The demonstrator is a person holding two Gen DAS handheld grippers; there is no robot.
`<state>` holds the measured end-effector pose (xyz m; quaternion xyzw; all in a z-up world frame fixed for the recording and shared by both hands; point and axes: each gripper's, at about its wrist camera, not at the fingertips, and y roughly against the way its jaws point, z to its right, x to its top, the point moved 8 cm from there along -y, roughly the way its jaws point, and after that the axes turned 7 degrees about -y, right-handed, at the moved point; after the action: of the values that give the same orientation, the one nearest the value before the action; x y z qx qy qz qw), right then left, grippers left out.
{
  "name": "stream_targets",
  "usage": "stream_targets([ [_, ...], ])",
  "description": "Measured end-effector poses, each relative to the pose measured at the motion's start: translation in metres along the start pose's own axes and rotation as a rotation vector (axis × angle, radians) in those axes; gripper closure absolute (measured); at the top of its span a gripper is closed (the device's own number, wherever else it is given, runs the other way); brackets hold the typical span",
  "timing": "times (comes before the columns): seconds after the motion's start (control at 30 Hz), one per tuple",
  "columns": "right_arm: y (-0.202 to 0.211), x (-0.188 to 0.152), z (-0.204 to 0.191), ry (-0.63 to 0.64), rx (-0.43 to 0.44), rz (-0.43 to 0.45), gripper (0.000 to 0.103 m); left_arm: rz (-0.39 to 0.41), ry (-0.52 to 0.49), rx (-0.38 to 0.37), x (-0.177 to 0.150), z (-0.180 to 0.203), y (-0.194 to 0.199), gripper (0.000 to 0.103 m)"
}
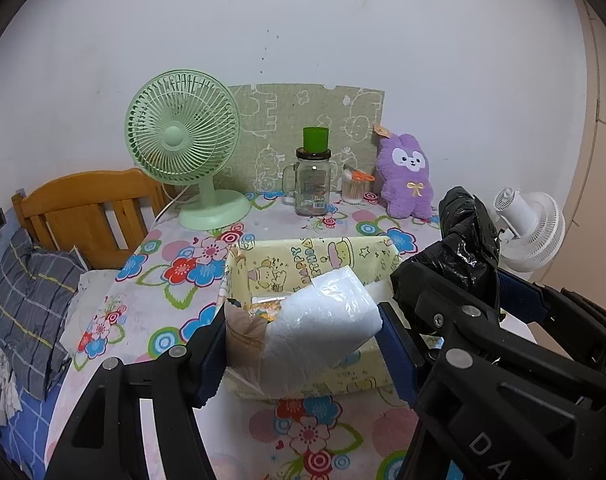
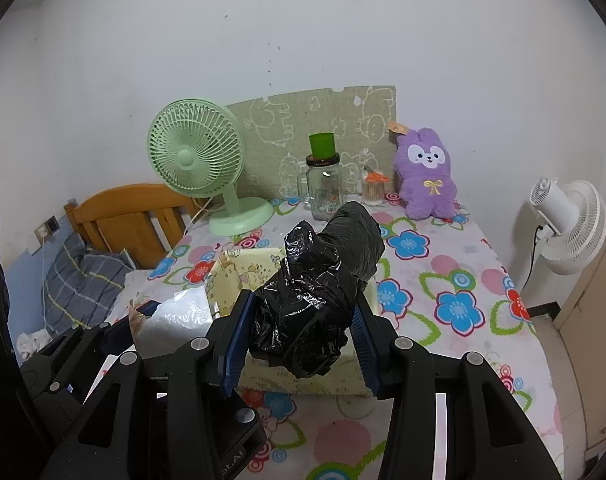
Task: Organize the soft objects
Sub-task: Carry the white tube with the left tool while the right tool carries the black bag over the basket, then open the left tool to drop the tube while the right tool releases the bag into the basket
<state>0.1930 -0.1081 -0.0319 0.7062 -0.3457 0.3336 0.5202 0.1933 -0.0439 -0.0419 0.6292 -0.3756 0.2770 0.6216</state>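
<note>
In the left wrist view, a white plastic-wrapped pack is clamped between the blue pads of the left gripper and is held over the near end of the yellow cartoon-print box, which sits on the flowered tablecloth. At 3 o'clock the right gripper is seen, closed on a crumpled black plastic bundle. The step in hand is judged to be placing both soft items into the box. It would be done well if the pack were carried further toward 12 o'clock, clear of the near wall, and lowered before release, so that room is left beside it for the bundle.

In the right wrist view, the black plastic bundle is gripped between the right gripper's pads and hangs over the right part of the yellow box. The white pack and left gripper are seen at 9 o'clock, close alongside; the two tools could be knocked together if both are lowered at once.

Beyond the box, toward 12 o'clock, a glass jar with a green cup on its lid is standing, with a green desk fan at 11 o'clock and a purple plush toy at 1 o'clock. None is in the way unless the box is overshot. A white fan stands off the table at 3 o'clock.
</note>
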Motion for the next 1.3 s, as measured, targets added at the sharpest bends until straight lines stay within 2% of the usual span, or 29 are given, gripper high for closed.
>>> stream_targets([
  [0.57,-0.063,0.018,0.005,0.008,0.036,-0.019,0.053,-0.038,0.035,-0.024,0.009,-0.008,-0.056,0.033],
  [0.83,-0.093,0.017,0.012,0.005,0.034,-0.042,0.053,-0.073,0.041,-0.016,0.008,-0.008,-0.086,0.026],
  [0.93,-0.101,0.018,0.014,0.014,0.027,-0.043,0.053,-0.083,0.044,-0.012,0.006,-0.011,-0.096,0.019],
  [1.0,-0.105,0.017,0.014,0.023,0.027,-0.043,0.053,-0.088,0.052,0.008,0.005,-0.014,-0.099,0.015],
  [1.3,-0.113,0.010,0.005,0.067,0.059,-0.054,0.053,-0.124,0.025,0.052,-0.007,-0.024,-0.097,0.007],
])
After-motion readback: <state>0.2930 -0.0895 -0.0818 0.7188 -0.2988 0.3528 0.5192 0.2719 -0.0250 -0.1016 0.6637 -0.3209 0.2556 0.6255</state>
